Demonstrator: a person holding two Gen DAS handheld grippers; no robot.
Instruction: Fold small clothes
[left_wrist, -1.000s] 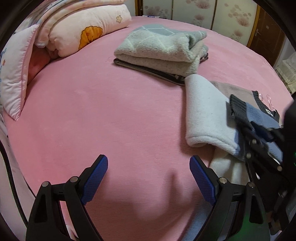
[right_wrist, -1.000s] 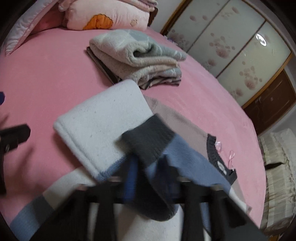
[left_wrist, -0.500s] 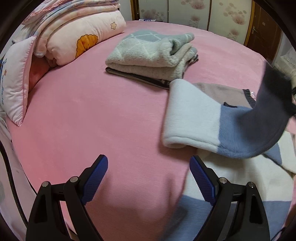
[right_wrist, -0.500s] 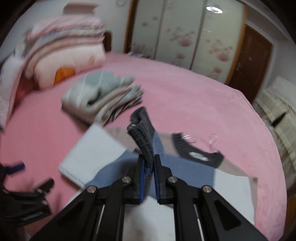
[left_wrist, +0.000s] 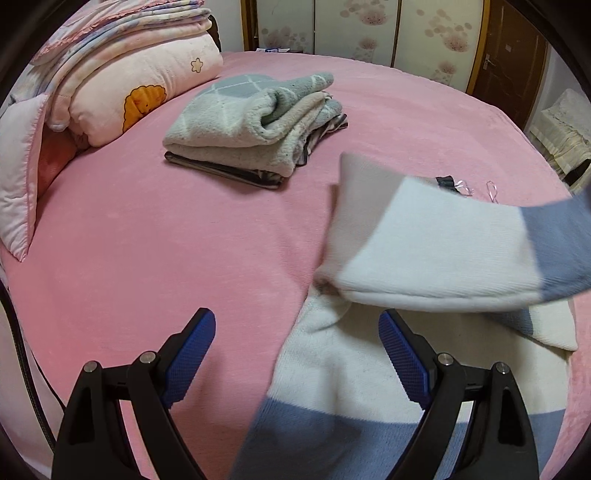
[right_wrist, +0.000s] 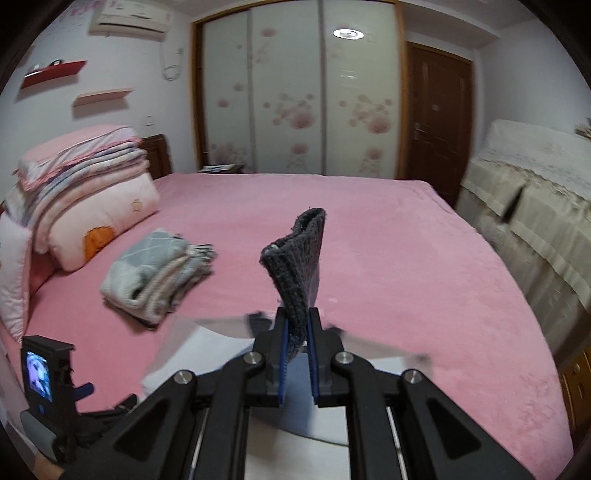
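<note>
Done: a folded pile (left_wrist: 255, 125) lay on the bed (left_wrist: 147, 236).
Left: sweater (left_wrist: 424, 251) unfolded beside the pile (sleeve lifted).
Right tool (right_wrist: 296, 334): clenched on the cuff (right_wrist: 295, 266).
Left tool (left_wrist: 295, 350): spread, empty.

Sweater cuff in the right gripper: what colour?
Dark grey ribbed knit cuff, clearest in the right wrist view.

bed (right_wrist: 369, 229): pink cover | wardrobe (right_wrist: 295, 103): floral sliding doors | door (right_wrist: 437, 122): brown wood | wall: air conditioner (right_wrist: 129, 18)

A white, blue and grey knit sweater (left_wrist: 343, 373) lies on a pink bed (left_wrist: 184, 236). Its sleeve (left_wrist: 436, 254) hangs lifted, dark cuff (right_wrist: 295, 258) pinched upright.
</note>
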